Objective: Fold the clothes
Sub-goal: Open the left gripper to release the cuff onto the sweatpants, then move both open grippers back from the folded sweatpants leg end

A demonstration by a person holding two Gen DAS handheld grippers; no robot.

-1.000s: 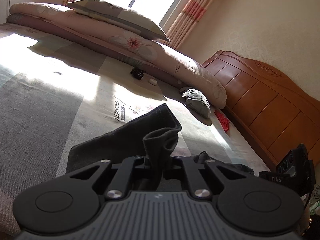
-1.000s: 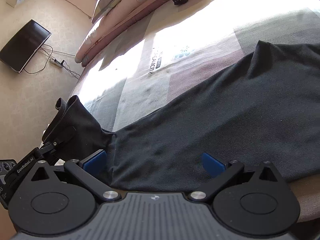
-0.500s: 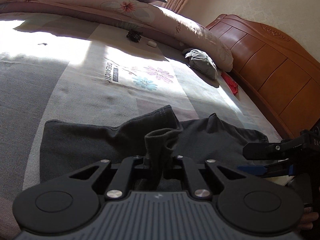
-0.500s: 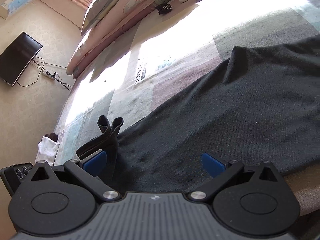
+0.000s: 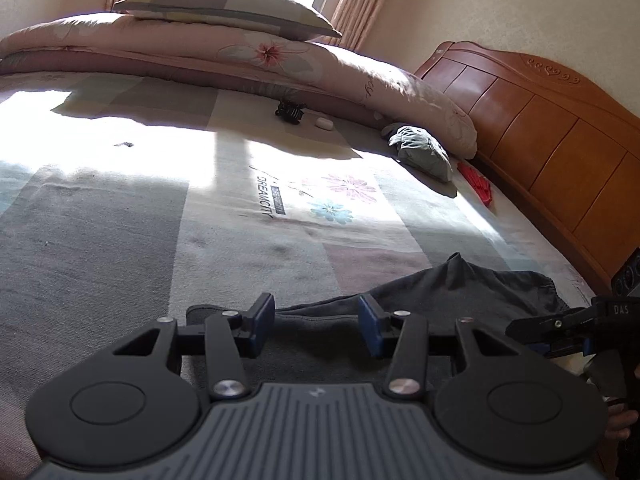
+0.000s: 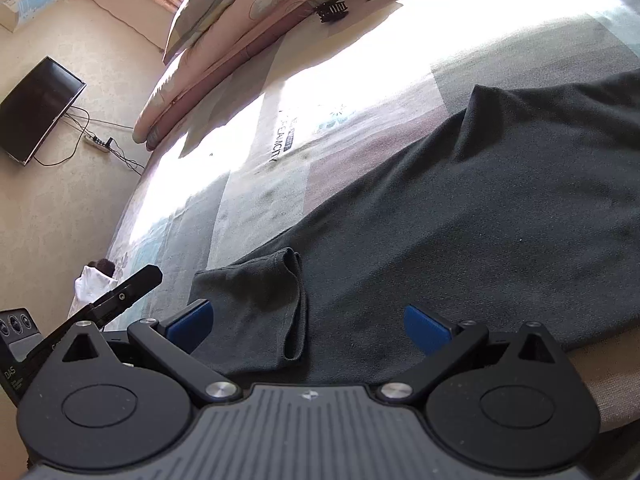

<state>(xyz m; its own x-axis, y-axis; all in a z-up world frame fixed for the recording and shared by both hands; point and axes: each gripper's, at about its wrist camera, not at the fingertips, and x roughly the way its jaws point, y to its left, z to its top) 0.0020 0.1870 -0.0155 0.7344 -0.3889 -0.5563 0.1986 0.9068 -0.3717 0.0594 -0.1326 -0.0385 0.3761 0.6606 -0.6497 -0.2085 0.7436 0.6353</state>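
The dark grey garment (image 6: 460, 220) lies spread flat along the near edge of the bed (image 5: 120, 220), its sleeve (image 6: 256, 304) folded back over the body (the cuff edge shows as a doubled hem). The left tongs (image 5: 317, 326) hang spread and empty just above the cloth. The right tongs (image 6: 308, 322) stand spread wider over the folded sleeve, gripping nothing.

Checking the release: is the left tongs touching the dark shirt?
Cannot tell. The left wrist view shows the left tongs open above the dark shirt, no gap visible.
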